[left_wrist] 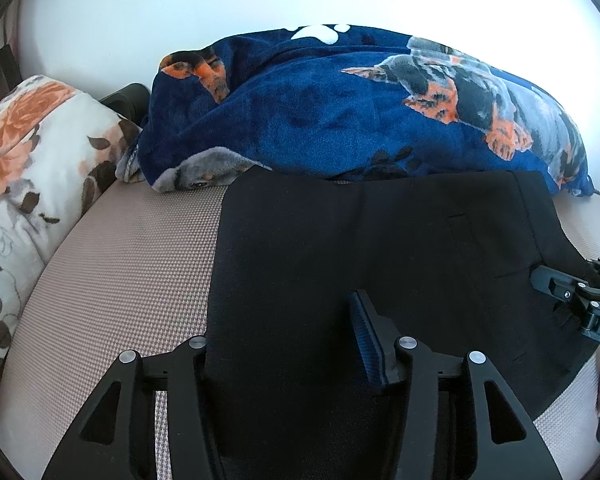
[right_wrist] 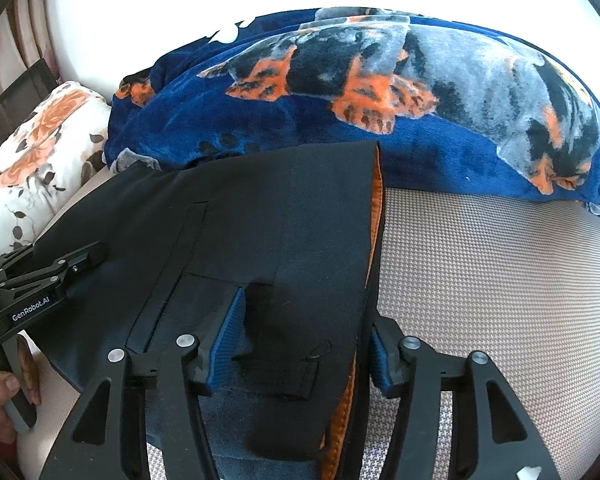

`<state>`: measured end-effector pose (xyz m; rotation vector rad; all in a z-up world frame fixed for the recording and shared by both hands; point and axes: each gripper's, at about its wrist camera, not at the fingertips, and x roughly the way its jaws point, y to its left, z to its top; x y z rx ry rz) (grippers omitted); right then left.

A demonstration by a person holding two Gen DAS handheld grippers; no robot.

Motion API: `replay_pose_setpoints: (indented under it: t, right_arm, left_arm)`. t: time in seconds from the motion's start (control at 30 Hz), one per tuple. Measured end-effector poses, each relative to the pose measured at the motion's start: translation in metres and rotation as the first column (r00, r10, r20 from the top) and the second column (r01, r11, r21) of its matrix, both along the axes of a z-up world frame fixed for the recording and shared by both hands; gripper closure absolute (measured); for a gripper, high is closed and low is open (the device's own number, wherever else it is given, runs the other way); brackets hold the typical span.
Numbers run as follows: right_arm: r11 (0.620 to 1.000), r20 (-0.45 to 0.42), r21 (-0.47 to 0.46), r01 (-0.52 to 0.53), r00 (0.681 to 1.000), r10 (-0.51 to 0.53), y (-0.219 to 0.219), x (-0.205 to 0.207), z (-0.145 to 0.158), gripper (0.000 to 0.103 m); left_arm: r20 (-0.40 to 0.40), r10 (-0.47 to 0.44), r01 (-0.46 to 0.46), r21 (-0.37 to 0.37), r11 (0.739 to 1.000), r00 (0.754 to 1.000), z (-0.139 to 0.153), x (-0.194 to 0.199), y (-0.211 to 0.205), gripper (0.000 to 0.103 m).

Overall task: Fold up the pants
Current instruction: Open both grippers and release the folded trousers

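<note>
Black pants [left_wrist: 360,248] lie folded flat on a beige woven mattress [left_wrist: 132,264]. In the right wrist view the pants [right_wrist: 268,216] show an orange inner waistband [right_wrist: 376,184] along their right edge. My left gripper [left_wrist: 284,344] is open, its jaws astride the pants' left folded edge; one blue pad [left_wrist: 366,340] rests on the cloth. My right gripper [right_wrist: 304,344] is open, its jaws astride the waistband edge near a belt loop. Each gripper shows in the other's view: the right one [left_wrist: 572,296], the left one [right_wrist: 56,276].
A blue fleece blanket with dog prints [left_wrist: 360,108] is heaped right behind the pants. A floral pillow [left_wrist: 32,176] lies at the left. A white wall is behind. Bare mattress [right_wrist: 500,280] stretches to the right of the pants.
</note>
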<state>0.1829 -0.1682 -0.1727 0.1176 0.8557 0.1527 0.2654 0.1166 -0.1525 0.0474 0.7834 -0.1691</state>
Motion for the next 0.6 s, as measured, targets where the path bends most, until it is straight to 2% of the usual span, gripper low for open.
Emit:
replay_pose_setpoints:
  t: [0.13,0.4,0.6]
  right_arm:
    - [1.0,-0.001,-0.004,0.001,1.0,-0.001,-0.0043,0.0004,-0.0002,0.048]
    - [0.999,-0.013,-0.036,0.001,1.0,-0.001,-0.0008,-0.0009,-0.0017,0.034]
    - [1.0,-0.021,-0.029,0.012,1.0,-0.012,-0.0049,-0.0036,-0.0022,0.027]
  left_arm:
    - [0.002,0.002,-0.002,0.016,1.0,1.0,-0.0008,0.0021,-0.0006,0.048]
    - [0.005,0.005,-0.005,0.029,1.0,1.0,-0.001,0.0028,-0.0017,0.043]
    - [0.034,0.025,-0.028,0.08,0.996,0.999,0.0009,0.0002,-0.0046,0.022]
